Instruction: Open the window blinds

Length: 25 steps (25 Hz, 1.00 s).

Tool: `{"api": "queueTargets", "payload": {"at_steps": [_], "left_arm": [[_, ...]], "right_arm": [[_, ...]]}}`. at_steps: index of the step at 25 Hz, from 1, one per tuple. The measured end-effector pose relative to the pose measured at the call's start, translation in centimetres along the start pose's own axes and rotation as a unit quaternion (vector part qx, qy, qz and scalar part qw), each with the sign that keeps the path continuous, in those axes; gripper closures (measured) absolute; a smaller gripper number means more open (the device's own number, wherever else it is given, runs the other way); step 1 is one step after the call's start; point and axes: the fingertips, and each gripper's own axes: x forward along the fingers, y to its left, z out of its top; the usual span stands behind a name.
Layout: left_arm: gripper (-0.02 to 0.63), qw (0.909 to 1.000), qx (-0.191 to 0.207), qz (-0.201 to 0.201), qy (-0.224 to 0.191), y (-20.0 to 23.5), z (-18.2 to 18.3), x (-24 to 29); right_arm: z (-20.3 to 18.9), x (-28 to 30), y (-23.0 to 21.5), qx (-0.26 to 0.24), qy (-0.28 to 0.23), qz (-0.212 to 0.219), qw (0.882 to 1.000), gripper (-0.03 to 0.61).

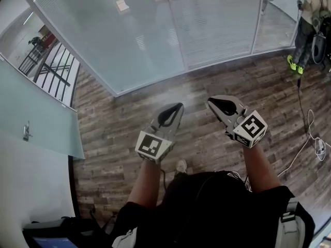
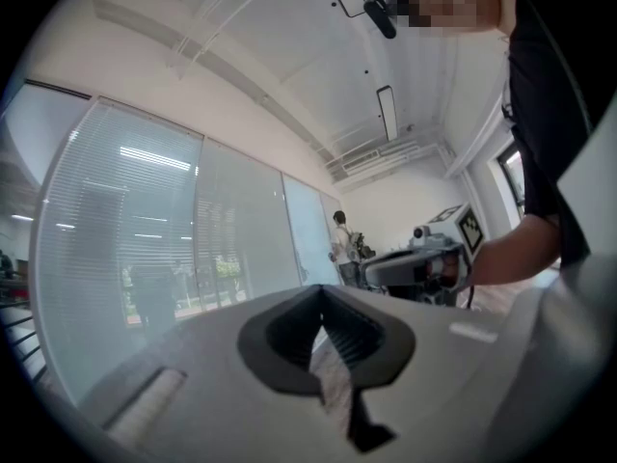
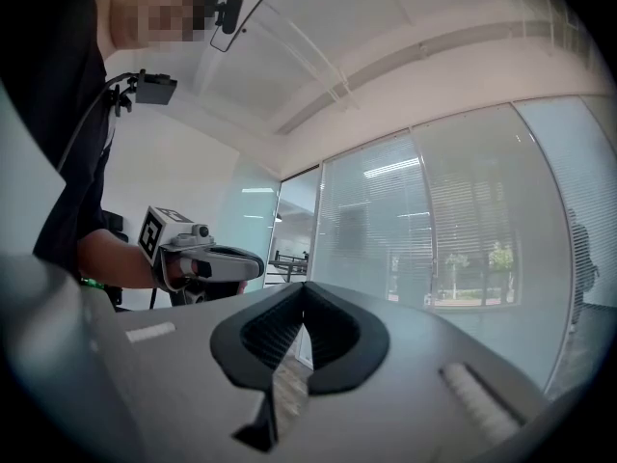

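Observation:
The closed slatted window blinds (image 1: 155, 30) hang behind tall glass panels across the far side of the wooden floor. They also show in the left gripper view as blinds (image 2: 116, 220) and in the right gripper view as blinds (image 3: 463, 220). My left gripper (image 1: 175, 109) and right gripper (image 1: 213, 103) are held side by side at waist height, a step back from the glass, pointing toward it. Both are shut with nothing between the jaws. The left gripper (image 2: 321, 295) sees the right gripper (image 2: 424, 258) beside it. The right gripper (image 3: 304, 289) sees the left gripper (image 3: 207, 261).
A frosted glass door (image 1: 36, 112) with a metal handle (image 1: 26, 130) stands at the left, and a railing (image 1: 51, 68) shows beyond it. A person (image 1: 310, 19) stands at the far right. A cable (image 1: 302, 133) and power strip (image 1: 320, 148) lie on the floor at right.

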Motion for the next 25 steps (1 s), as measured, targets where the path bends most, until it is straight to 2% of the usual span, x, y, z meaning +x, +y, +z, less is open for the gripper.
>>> {"api": "queueTargets", "payload": {"at_steps": [9,12,18,22,25], "left_arm": [[0.609,0.9999,-0.010,-0.007,0.002,0.8,-0.9,-0.2],[0.609,0.9999,-0.009,-0.006,-0.011,1.9,-0.9,-0.1],[0.609,0.9998,-0.015,-0.006,-0.007,4.2,-2.4,-0.5],[0.609,0.9993,-0.037,-0.008,0.002,6.0,-2.3,-0.8],[0.609,0.9995,-0.026,-0.009,-0.013,8.0,-2.3,-0.8]], "right_arm": [[-0.4,0.3,-0.5,-0.013,0.000,-0.005,1.000,0.572],[0.0,1.3,-0.7,0.005,-0.001,-0.010,1.000,0.572],[-2.6,3.0,-1.3,-0.005,0.021,-0.013,1.000,0.572],[-2.9,4.6,-1.8,-0.003,0.027,-0.024,0.999,0.572],[-2.1,6.7,-2.0,-0.002,0.025,-0.028,0.999,0.572]]}}
